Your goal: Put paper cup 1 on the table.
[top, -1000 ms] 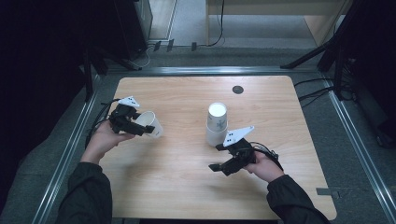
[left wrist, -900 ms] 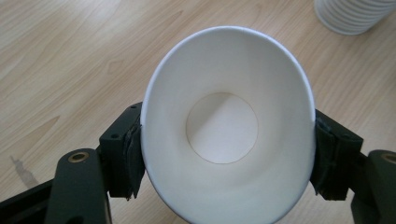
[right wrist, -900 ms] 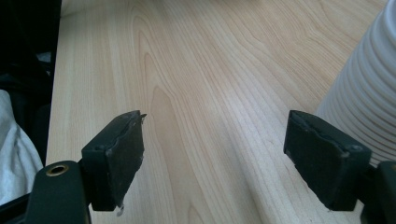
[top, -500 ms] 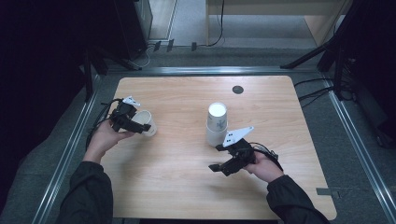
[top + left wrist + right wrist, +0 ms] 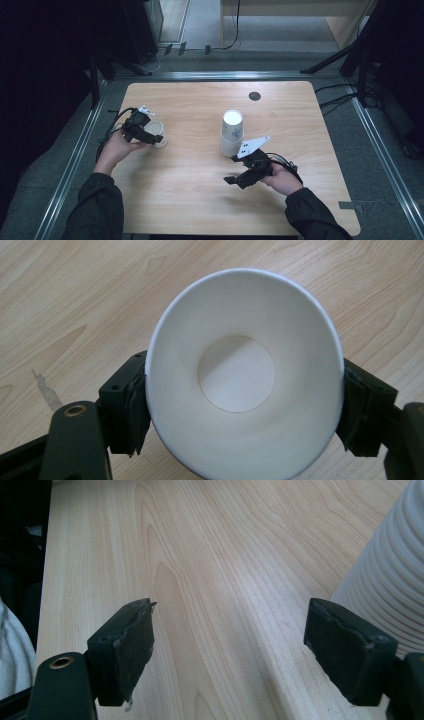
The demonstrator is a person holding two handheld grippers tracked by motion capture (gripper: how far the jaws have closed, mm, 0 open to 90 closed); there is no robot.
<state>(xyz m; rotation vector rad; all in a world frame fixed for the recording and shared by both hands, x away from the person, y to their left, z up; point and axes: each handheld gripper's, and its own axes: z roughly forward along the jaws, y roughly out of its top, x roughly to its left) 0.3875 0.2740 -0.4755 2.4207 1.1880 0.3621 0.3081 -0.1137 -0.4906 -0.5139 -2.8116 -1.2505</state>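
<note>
The left gripper (image 5: 150, 136) has a single white paper cup (image 5: 156, 140) between its two jaws, and the jaws have just been opening. In the left gripper view the cup (image 5: 240, 375) stands mouth up, its wall almost touching both black pads (image 5: 131, 405); whether they still press on it is hard to tell, but the round, undeformed rim suggests the grip is now loose. The cup seems to sit on the counter (image 5: 200, 200), at about 9 o'clock from the middle of the counter, so this looks like the moment of setting it down: the jaws open only as much as needed, so that the light cup does not tip.

The right gripper (image 5: 239, 176) rests low near 5 o'clock, its jaws wide apart and with nothing between them. In the right gripper view its pads (image 5: 132, 645) frame bare wood, and the ribbed side of the cup stack (image 5: 395, 580) rises at 2 o'clock, just beside one jaw. This stack (image 5: 232, 132), turned upside down, stands near the centre of the counter. The right gripper probably waits there to steady the stack or to take the next cup from it. A small dark round cap (image 5: 254, 96) lies on the counter at 12 o'clock, well apart from the work.
</note>
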